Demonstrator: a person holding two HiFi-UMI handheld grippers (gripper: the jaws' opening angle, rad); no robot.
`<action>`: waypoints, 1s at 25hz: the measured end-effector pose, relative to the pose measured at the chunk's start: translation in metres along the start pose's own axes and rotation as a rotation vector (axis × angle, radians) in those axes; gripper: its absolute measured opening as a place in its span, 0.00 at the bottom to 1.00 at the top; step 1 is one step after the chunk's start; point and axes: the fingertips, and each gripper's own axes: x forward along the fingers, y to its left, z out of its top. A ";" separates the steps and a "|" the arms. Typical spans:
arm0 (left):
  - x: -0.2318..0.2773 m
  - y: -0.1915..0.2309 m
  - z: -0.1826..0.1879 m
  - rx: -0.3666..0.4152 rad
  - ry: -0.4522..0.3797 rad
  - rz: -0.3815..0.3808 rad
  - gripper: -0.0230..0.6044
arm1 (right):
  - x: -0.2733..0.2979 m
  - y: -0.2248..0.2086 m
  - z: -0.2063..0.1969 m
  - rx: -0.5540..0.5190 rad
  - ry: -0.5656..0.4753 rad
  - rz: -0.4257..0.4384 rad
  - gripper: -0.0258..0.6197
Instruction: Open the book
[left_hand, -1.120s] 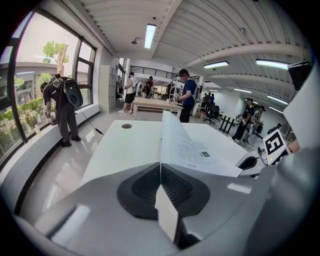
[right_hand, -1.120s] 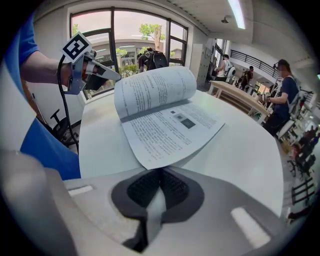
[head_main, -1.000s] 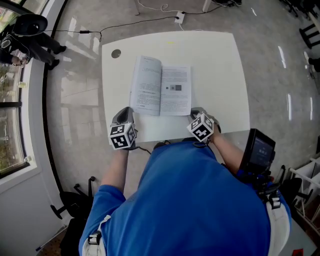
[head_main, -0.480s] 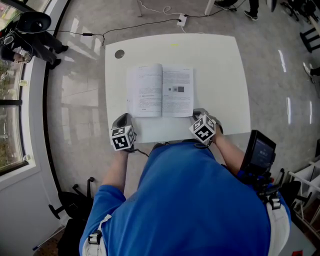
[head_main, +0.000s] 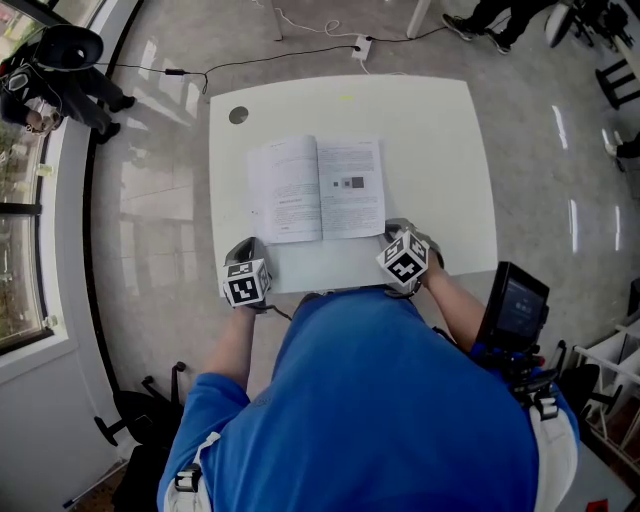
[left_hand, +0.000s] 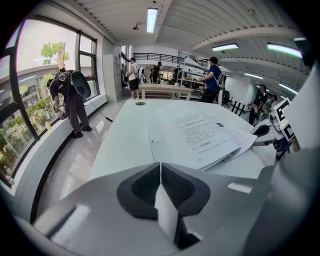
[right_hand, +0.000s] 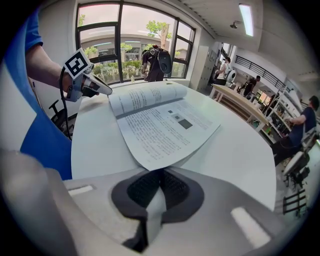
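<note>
The book (head_main: 316, 188) lies open and flat on the white table (head_main: 440, 150), both printed pages face up. My right gripper (head_main: 390, 228) sits at the book's near right corner. In the right gripper view, that gripper (right_hand: 160, 172) is shut on the tip of the right page (right_hand: 165, 131). My left gripper (head_main: 250, 246) is at the table's near left edge, apart from the book's left page (left_hand: 200, 137). In the left gripper view, that gripper's (left_hand: 160, 169) pads almost meet with nothing between them, and they are just beginning to part.
A round cable hole (head_main: 238, 115) is in the table's far left corner. A cable and power socket (head_main: 357, 48) lie on the floor beyond. A person with a backpack (head_main: 60, 60) stands by the window at left. A dark device (head_main: 515, 310) hangs at my right hip.
The left page, raised a second ago, has dropped flat. My left gripper has drawn back from the book and sunk toward the table's near edge. The right gripper stayed at the corner.
</note>
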 end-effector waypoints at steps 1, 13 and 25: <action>0.000 0.001 -0.002 0.008 0.005 0.004 0.07 | 0.001 0.001 0.000 0.002 0.001 0.002 0.04; -0.003 0.004 -0.013 0.170 -0.004 0.064 0.05 | -0.001 0.003 0.000 0.036 0.001 -0.033 0.04; -0.037 -0.009 -0.023 0.228 -0.107 -0.016 0.05 | -0.042 0.025 -0.006 0.152 -0.022 -0.174 0.04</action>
